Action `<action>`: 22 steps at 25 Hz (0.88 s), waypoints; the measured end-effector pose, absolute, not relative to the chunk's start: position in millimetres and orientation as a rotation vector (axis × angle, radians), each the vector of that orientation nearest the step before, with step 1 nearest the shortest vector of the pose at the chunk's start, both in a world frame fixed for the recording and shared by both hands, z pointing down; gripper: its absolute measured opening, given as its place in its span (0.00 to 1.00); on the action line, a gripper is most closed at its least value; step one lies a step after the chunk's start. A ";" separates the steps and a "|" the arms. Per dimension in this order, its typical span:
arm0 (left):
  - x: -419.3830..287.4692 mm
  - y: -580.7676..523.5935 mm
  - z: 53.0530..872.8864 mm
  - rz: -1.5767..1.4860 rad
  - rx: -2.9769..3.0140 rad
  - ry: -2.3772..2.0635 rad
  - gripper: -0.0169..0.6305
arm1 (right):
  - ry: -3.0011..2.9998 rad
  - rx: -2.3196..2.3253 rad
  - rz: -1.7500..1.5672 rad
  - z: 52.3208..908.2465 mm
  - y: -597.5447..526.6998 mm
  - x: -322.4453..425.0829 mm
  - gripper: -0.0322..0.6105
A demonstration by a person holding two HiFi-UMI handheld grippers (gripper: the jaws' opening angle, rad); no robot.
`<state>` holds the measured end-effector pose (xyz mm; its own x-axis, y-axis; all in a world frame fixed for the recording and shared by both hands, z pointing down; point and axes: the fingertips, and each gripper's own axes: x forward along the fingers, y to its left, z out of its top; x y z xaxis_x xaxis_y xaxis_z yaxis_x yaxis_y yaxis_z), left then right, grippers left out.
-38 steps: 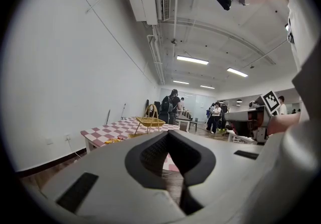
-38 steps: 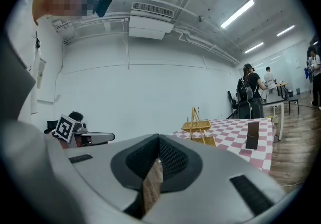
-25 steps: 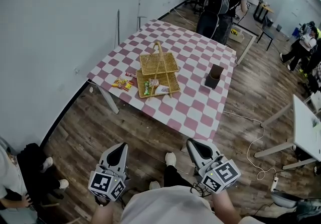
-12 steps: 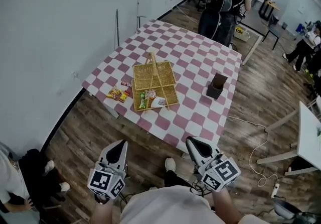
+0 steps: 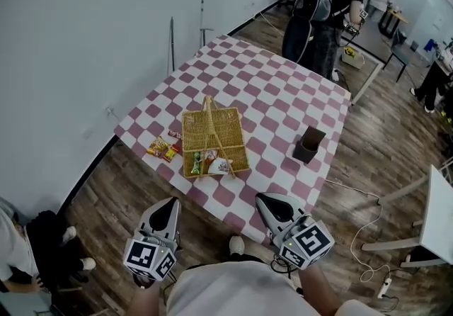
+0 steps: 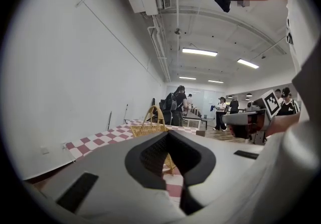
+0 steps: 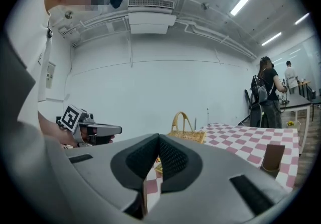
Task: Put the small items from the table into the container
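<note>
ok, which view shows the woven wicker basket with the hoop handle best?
Head view: the wicker basket is seen whole from above, small items visible inside. Both gripper views catch only its handle and rim, side-on.

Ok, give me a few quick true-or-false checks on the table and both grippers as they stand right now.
1. The left gripper and the right gripper are both shut, with nothing between the jaws. True.
2. The wicker basket sits on the floor. False: it stands on the checkered table.
3. Snack packets lie on the table beside the basket. True.
4. The brown box is inside the basket. False: it stands apart from it on the table.
5. The basket is empty. False: a few small items lie in its open half.
</note>
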<state>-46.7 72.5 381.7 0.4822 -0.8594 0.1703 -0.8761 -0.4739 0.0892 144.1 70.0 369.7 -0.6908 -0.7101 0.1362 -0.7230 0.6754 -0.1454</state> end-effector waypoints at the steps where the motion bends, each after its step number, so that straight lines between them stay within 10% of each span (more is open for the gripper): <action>1: -42.7 66.9 381.5 0.153 2.562 -1.516 0.02 | -2.819 1.198 0.294 370.4 64.1 146.9 0.07; 22: -31.3 17.4 396.4 0.182 2.476 -1.568 0.02 | -2.864 1.073 0.410 387.7 10.2 159.8 0.07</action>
<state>-31.3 17.4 396.4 0.4280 -0.8785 0.2123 -0.9038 -0.4145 0.1067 159.8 10.2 387.7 -0.7570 -0.6373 0.1443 -0.6522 0.7232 -0.2272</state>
